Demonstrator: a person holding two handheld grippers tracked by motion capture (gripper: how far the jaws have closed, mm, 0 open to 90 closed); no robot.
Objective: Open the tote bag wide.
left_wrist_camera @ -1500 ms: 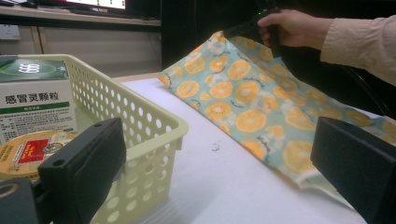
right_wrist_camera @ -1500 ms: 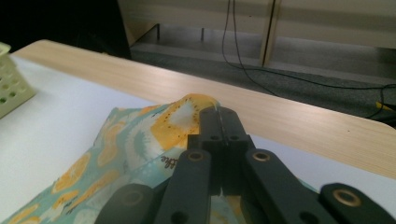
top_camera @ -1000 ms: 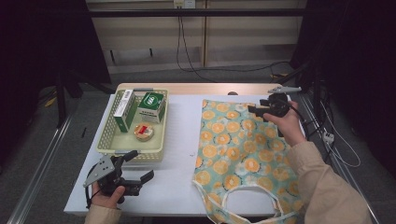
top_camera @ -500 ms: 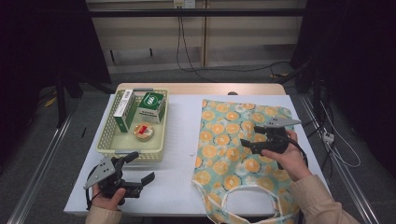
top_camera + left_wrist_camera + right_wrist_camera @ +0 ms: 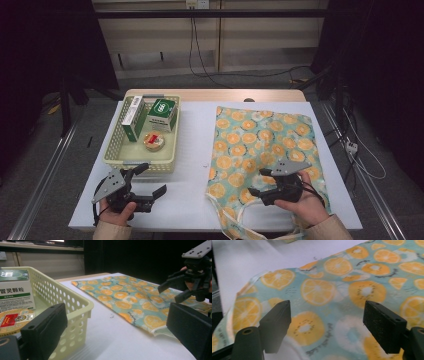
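Right tongs [image 5: 261, 182] pulled back from the upper right of the frame to the lower right since a second ago, now hovering over the near part of the orange-print cloth [image 5: 260, 145]. Left tongs [image 5: 152, 180] barely shifted, parked at lower left on the white surface [image 5: 195, 130] just in front of the basket [image 5: 115, 150].

Right tongs: jaws wide apart, nothing held; in the right gripper view the cloth [image 5: 332, 290] shows plainly between both jaws. Left tongs: also wide open, empty; in the left gripper view they [image 5: 112, 332] face across the surface toward the cloth [image 5: 130, 297], with the basket wall [image 5: 75, 305] at frame left and the right tongs [image 5: 175, 290] at upper right.

Cloth lies flat on the right half of the surface, its white-trimmed loop end [image 5: 235, 210] at the bottom edge of the frame.

Likely step: pinching the near hem. To do it well, drop the right tongs low at the edge, get one jaw under the trim so only one layer is caught, then close fully before lifting. Bring the left tongs over to the near left corner for a matched hold; uneven grips will skew the fabric. Keep clear of the basket with its green boxes [image 5: 162, 114] and round tin [image 5: 154, 140].
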